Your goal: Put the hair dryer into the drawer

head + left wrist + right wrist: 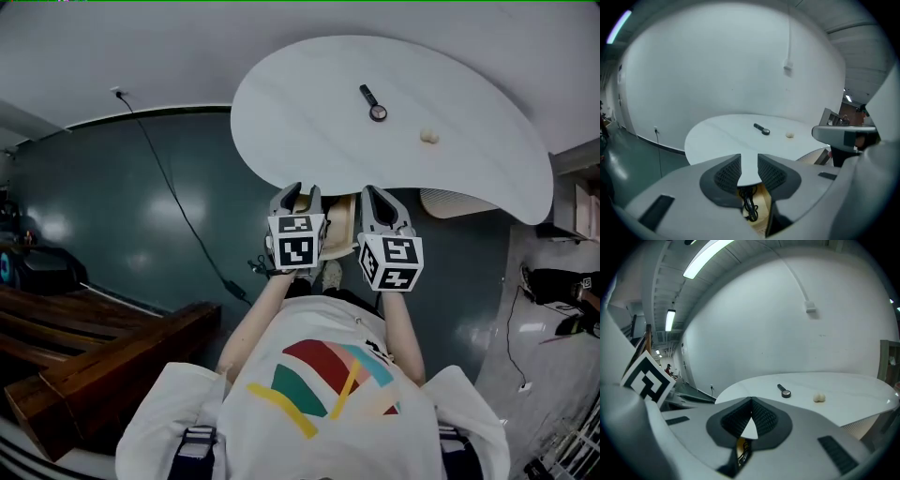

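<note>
I hold both grippers up side by side at the near edge of a white rounded table [450,103]. My left gripper [298,192] [749,157] has its jaws parted by a narrow gap with nothing in it. The tips of my right gripper [375,195] [751,401] meet, with nothing held. Below and between them shows the light wooden drawer [339,220] [761,199] under the table. A coiled black cord [750,206] lies in it. The hair dryer's body is hidden behind the grippers.
A small black tool with a round head [372,103] and a cream lump [428,137] lie on the table. A black cable [178,202] runs across the dark green floor. Wooden benches [112,356] stand at the left, and a pale ribbed thing [459,202] sits under the table's right side.
</note>
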Demonstrator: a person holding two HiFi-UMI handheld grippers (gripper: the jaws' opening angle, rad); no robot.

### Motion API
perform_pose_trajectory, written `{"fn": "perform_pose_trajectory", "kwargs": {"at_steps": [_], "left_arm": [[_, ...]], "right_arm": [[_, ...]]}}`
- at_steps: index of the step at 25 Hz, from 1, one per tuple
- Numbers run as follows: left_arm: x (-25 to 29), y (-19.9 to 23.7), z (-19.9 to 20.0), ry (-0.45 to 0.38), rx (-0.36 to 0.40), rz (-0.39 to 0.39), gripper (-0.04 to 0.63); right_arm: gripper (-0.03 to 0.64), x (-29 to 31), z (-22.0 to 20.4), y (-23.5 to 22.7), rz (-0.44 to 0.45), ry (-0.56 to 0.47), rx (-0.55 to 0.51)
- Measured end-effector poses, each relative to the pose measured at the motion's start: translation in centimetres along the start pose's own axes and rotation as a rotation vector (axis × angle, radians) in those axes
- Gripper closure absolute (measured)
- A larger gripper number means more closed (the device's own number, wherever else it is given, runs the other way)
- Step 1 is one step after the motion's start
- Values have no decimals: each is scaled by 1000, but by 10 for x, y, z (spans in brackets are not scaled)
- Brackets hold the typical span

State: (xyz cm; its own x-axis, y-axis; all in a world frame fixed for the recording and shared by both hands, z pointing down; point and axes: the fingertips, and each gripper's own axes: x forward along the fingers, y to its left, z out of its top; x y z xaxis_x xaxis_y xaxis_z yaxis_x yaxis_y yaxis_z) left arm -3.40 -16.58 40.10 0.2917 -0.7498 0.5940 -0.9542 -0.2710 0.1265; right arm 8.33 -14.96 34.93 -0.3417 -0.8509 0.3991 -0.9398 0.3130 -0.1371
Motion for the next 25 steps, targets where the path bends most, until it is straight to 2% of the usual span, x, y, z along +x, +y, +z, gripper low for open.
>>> {"fn": "perform_pose_trajectory", "kwargs": {"at_steps": [4,11,17,25], "left_arm": [[-33,17,41,-148,-12,59,573],[-81,35,95,-350,0,121,580],[-101,25,110,-422,57,115,580],[-107,20,110,-439,75,107,581]], "right_arm": [[607,1,9,6,11,-21,-11],[607,-7,16,18,-10,-66,-17],[607,-14,32,29,10,-109,-40],[607,-20,51,34,6,-140,-52]]}}
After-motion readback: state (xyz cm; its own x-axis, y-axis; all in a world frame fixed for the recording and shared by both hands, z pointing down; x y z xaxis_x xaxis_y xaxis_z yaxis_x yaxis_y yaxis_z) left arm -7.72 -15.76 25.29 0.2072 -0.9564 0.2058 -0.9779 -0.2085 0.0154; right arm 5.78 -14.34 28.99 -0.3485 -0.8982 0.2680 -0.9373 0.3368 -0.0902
